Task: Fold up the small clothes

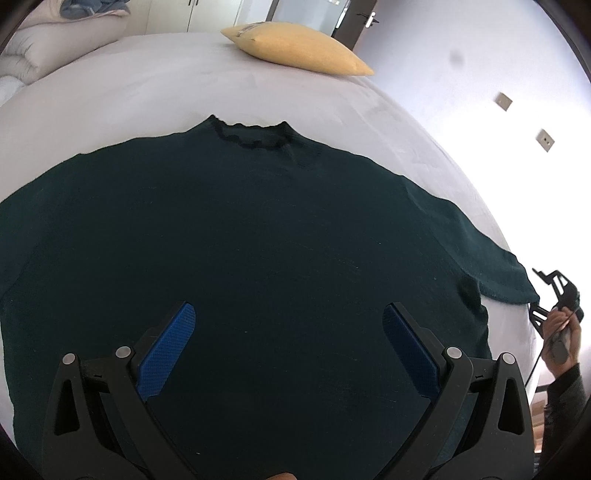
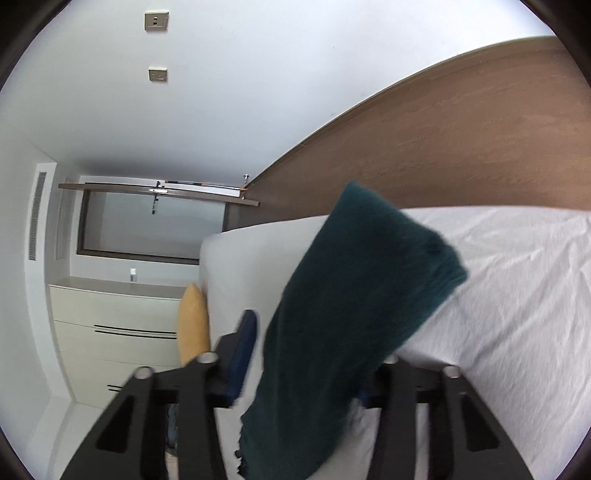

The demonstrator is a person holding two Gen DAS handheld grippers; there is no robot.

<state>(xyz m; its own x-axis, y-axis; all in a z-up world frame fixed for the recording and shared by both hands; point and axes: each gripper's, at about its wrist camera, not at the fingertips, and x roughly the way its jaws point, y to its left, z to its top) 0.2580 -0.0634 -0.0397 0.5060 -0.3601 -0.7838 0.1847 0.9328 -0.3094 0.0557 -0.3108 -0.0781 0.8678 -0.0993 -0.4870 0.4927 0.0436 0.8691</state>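
A dark green sweater lies spread flat on the white bed, its collar at the far side. My left gripper hovers over the sweater's lower middle, jaws wide open and empty. In the right wrist view the camera is rolled sideways; the sweater's sleeve hangs between the fingers of my right gripper, which is open around it. The sleeve hides the right finger's pad. The right gripper also shows in the left wrist view, held at the sleeve end by the bed's right edge.
A yellow pillow lies at the far side of the bed, also in the right wrist view. Folded bedding sits at the far left. White drawers and a wall with switches stand beyond the bed.
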